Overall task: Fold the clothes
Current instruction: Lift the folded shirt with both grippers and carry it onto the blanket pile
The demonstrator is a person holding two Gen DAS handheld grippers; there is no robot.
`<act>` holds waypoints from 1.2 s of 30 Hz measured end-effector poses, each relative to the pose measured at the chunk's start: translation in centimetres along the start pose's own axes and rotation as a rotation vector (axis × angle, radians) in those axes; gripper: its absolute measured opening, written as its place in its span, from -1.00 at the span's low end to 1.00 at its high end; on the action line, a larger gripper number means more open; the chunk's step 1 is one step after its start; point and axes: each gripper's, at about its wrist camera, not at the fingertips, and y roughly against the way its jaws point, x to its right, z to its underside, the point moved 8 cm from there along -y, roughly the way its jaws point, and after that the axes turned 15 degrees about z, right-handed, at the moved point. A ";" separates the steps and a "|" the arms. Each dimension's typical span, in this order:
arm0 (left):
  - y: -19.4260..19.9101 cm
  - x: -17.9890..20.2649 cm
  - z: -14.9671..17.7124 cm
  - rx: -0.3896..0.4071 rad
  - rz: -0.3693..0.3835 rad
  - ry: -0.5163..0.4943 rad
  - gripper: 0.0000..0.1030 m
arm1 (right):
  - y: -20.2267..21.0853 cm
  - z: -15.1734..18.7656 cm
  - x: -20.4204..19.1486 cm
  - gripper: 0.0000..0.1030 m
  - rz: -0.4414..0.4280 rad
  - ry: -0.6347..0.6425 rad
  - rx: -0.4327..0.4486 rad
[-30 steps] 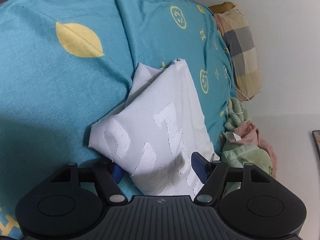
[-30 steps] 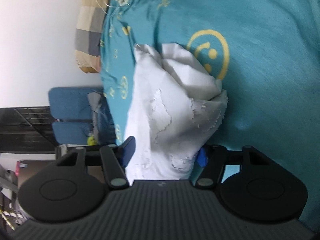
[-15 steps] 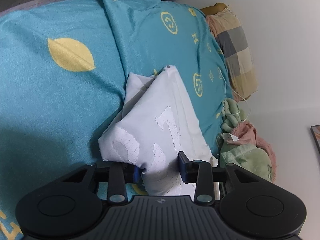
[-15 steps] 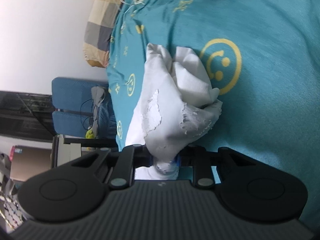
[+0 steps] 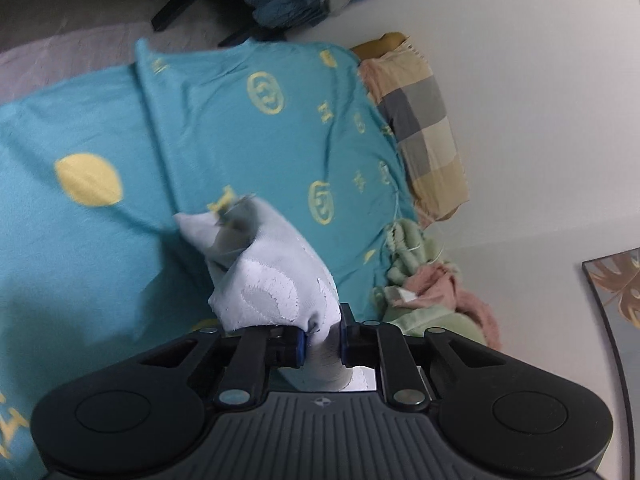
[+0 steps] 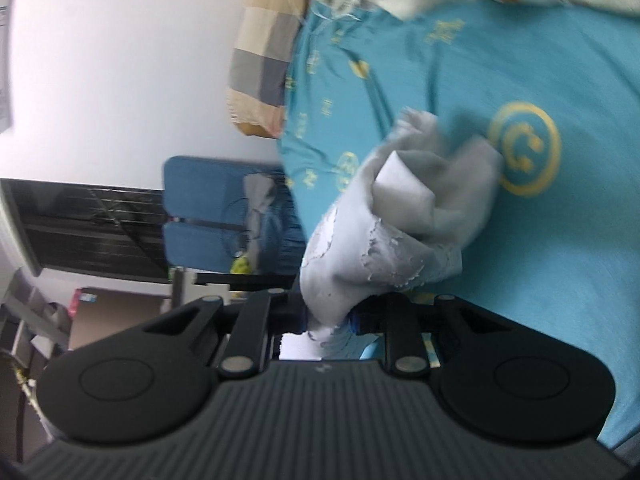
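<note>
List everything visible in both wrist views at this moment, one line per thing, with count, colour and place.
white garment: one, white with a raised pattern, bunched and held up over the bedspread by both claws.
bedspread: one, teal with yellow motifs, covering the bed.
checked pillow: one, beige and grey, at the bed's edge by the wall.
crumpled clothes: a small heap, green and pink, on the bed beside the wall.
chair: one, blue, beyond the bed.
framed picture: one, dark frame, at the right edge of the left view.
left claw: one, black with blue pads, closing on the white garment.
right claw: one, black, shut on the white garment.
</note>
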 end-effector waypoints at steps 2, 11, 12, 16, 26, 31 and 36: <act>-2.2 4.3 0.0 0.003 0.015 -0.019 -0.71 | 1.3 -2.1 -2.0 -0.57 -0.022 -0.001 0.011; -17.2 25.8 4.8 -0.066 0.203 -0.138 -0.71 | 12.1 -20.4 -12.5 -0.57 -0.115 0.058 0.220; -19.1 27.6 6.1 -0.082 0.241 -0.137 -0.71 | 13.9 -22.8 -13.5 -0.57 -0.119 0.072 0.263; -26.3 35.1 11.2 -0.142 0.391 -0.134 -0.71 | 20.8 -31.1 -15.9 -0.57 -0.123 0.115 0.428; -36.6 29.2 24.1 -0.309 0.365 -0.172 -0.71 | 24.9 -39.4 -5.1 -0.57 0.148 0.098 0.533; -32.9 25.0 26.6 -0.392 0.340 -0.251 -0.71 | 24.4 -36.5 0.6 -0.57 0.249 0.079 0.453; -29.2 21.8 27.9 -0.513 0.227 -0.415 -0.68 | 24.2 -32.3 2.8 -0.57 0.372 0.136 0.388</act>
